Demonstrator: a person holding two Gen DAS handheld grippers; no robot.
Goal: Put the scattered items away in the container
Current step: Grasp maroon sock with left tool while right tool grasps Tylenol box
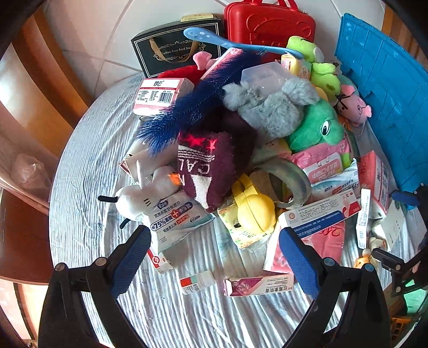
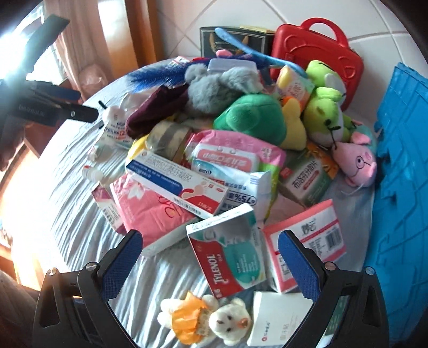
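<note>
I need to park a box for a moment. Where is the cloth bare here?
The striped cloth is bare left of the white plush, and near the left claw, below the small bottle. The heap from the maroon sock to the blue crate is packed.

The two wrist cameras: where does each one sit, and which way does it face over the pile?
Left wrist: sits on the left gripper, open, looking across the pile towards the black gift box; the right gripper shows at the right edge.
Right wrist: sits on the right gripper, open, above the Tylenol box and teddy bear; the left gripper shows at upper left.
Shared: red case, blue crate, green plush.
</note>
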